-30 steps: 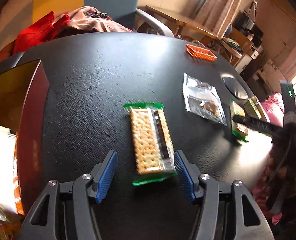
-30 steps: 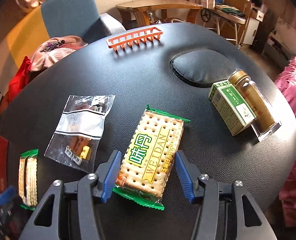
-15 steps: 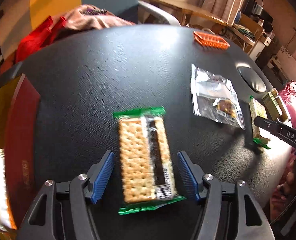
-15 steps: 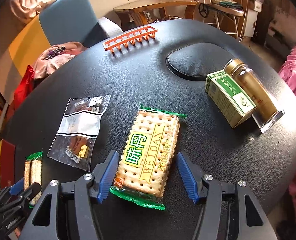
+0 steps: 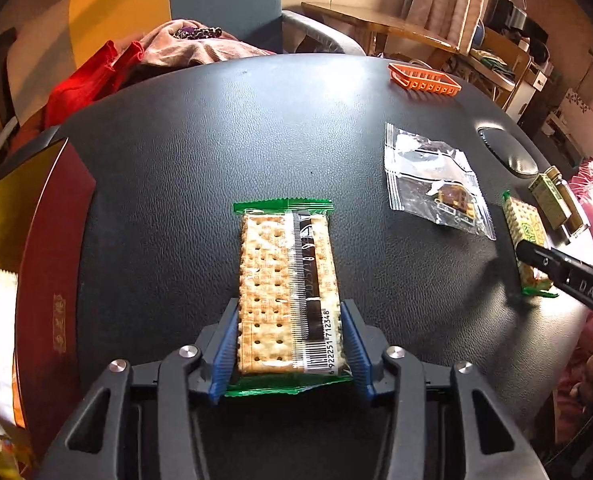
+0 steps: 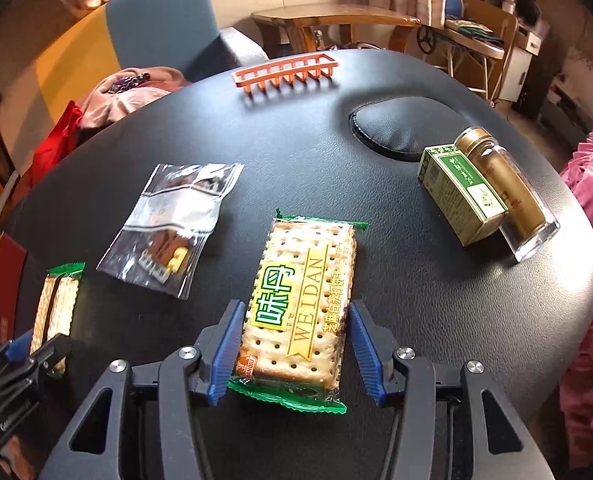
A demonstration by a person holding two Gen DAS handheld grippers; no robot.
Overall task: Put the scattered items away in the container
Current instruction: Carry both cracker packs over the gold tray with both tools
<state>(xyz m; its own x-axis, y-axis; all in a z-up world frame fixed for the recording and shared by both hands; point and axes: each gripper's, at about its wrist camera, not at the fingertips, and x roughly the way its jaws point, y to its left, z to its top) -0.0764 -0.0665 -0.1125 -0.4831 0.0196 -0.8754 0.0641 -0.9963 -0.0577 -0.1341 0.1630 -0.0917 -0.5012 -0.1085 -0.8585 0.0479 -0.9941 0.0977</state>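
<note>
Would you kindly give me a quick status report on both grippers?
Left gripper shut on barcode-side cracker pack. Right gripper closing around WEIDAN cracker pack, right pad apart. Red container at left, nothing in the way.

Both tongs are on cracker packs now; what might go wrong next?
1. The left tongs grip only the near end of the barcode-side cracker pack; it may droop or the crackers may snap on lifting.
2. The right tongs do not look fully closed on the Weidan cracker pack; lifting now may drop it.
3. The clear parts bag lies close by and might get dragged.
</note>
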